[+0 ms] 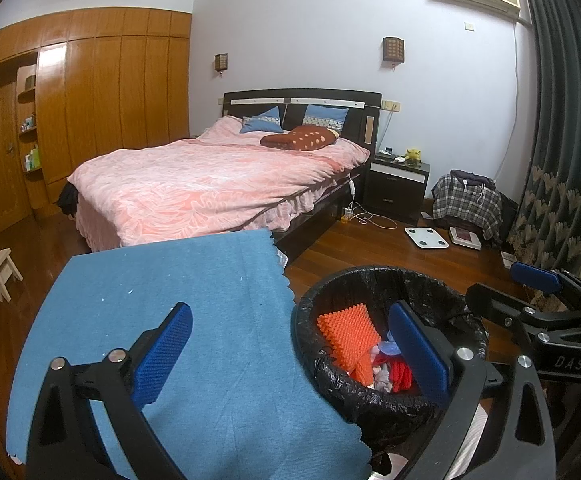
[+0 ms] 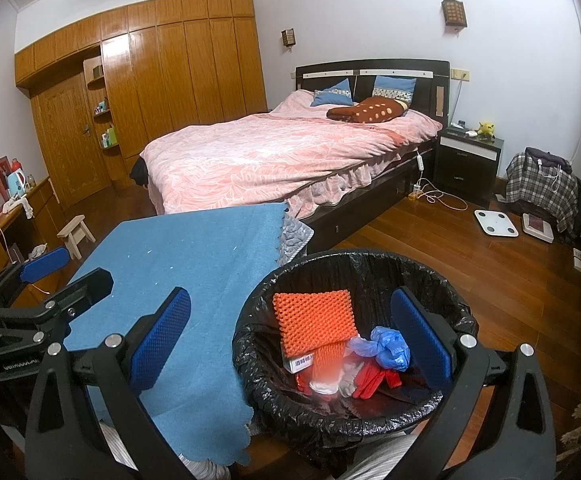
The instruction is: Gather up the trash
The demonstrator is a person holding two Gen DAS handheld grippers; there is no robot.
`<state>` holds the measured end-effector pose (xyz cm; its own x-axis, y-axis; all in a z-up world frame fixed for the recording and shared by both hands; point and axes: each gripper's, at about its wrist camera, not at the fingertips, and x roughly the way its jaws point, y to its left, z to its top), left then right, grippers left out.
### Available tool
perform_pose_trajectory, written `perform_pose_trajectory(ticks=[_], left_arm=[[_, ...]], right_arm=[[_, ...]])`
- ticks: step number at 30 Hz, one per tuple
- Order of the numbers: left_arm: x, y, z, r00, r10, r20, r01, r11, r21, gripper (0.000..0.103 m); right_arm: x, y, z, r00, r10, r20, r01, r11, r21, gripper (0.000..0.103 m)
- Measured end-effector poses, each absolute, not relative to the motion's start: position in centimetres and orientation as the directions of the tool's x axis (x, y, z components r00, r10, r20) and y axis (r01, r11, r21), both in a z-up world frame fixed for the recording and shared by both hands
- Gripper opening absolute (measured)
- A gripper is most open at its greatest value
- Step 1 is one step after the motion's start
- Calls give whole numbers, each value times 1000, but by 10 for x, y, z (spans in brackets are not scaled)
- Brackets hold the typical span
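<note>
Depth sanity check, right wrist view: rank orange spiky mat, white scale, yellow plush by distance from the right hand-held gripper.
1. Orange spiky mat, in the bin between the right hand-held gripper fingers.
2. White scale, floor, right.
3. Yellow plush, on the nightstand.

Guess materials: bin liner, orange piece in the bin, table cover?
Bin liner: thin black plastic film, glossy and crinkled, folded over the rim. Orange piece: likely soft rubber or foam, matte, covered in a regular grid of nubs; which one is unclear. Table cover: woven blue fabric, matte, fine weave visible, pinked zigzag edge.
</note>
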<state>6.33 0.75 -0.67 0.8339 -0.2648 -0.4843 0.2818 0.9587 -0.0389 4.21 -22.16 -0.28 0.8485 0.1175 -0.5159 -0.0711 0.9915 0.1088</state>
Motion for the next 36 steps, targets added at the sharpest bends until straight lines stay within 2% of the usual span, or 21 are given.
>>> perform_pose_trajectory(ticks=[36], left_arm=[[61,12,-6,829,-266,-492,282,958,-43,97]], right_arm=[[43,-220,-1,846,119,-520,-70,991,112,98]])
